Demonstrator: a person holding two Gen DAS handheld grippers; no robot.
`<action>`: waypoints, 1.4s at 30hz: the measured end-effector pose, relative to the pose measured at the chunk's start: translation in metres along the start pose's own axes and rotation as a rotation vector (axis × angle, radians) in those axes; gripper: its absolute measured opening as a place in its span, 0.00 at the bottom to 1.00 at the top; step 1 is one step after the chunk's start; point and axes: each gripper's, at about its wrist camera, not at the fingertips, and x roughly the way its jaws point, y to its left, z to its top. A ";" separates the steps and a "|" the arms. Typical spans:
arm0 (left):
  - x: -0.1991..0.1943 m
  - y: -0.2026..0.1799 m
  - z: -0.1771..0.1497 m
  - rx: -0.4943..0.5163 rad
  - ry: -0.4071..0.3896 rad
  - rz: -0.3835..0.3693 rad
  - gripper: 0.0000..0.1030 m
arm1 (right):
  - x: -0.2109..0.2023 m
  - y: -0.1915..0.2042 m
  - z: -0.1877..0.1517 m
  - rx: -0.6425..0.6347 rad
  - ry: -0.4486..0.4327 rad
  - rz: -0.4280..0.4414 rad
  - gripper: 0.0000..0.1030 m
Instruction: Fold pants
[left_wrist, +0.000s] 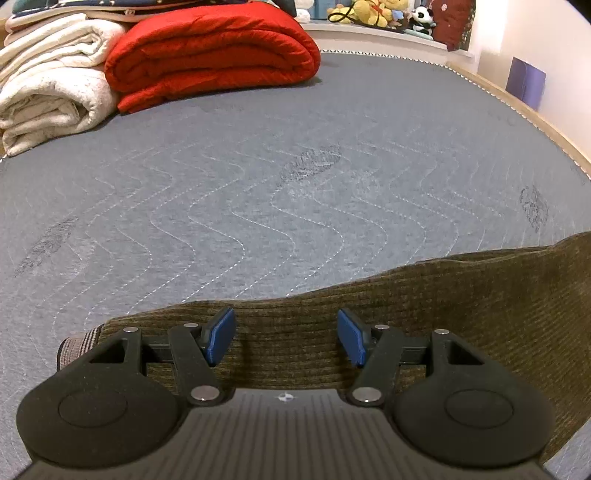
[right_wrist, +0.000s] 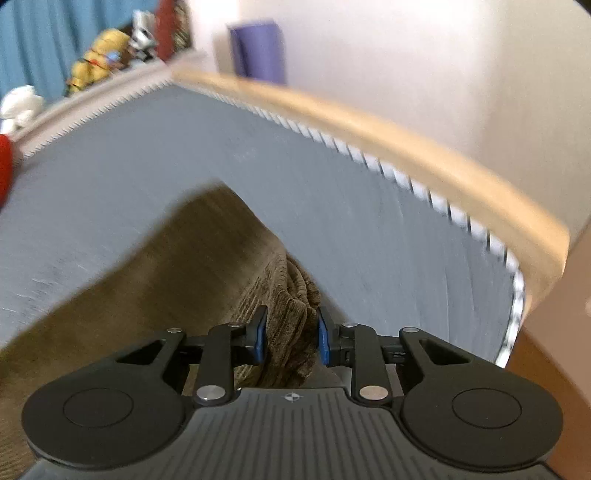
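Olive-brown corduroy pants (left_wrist: 443, 314) lie on a grey quilted mattress (left_wrist: 258, 184), with a striped edge at their left end. In the left wrist view my left gripper (left_wrist: 287, 338) hovers over the cloth, jaws wide apart and blue pads (left_wrist: 221, 336) holding nothing. In the right wrist view, which is blurred, my right gripper (right_wrist: 291, 338) is shut on a bunched fold of the pants (right_wrist: 177, 266). The fabric rises from the mattress (right_wrist: 369, 221) into the pads.
A folded red quilt (left_wrist: 214, 55) and cream blankets (left_wrist: 51, 85) are stacked at the far left of the bed. Plush toys (left_wrist: 376, 13) line a ledge behind. The wooden bed frame (right_wrist: 369, 125) and a wall bound the right side, with a purple item (right_wrist: 258, 51) against the wall.
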 end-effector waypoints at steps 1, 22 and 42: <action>0.000 0.001 0.000 -0.003 -0.001 0.001 0.65 | -0.013 0.012 0.003 -0.021 -0.033 0.016 0.27; -0.002 0.008 -0.006 -0.023 0.010 -0.054 0.65 | -0.154 0.313 -0.161 -0.922 0.183 0.998 0.54; 0.040 -0.114 -0.001 0.003 0.100 -0.443 0.84 | -0.030 0.183 -0.105 -0.296 0.282 0.291 0.84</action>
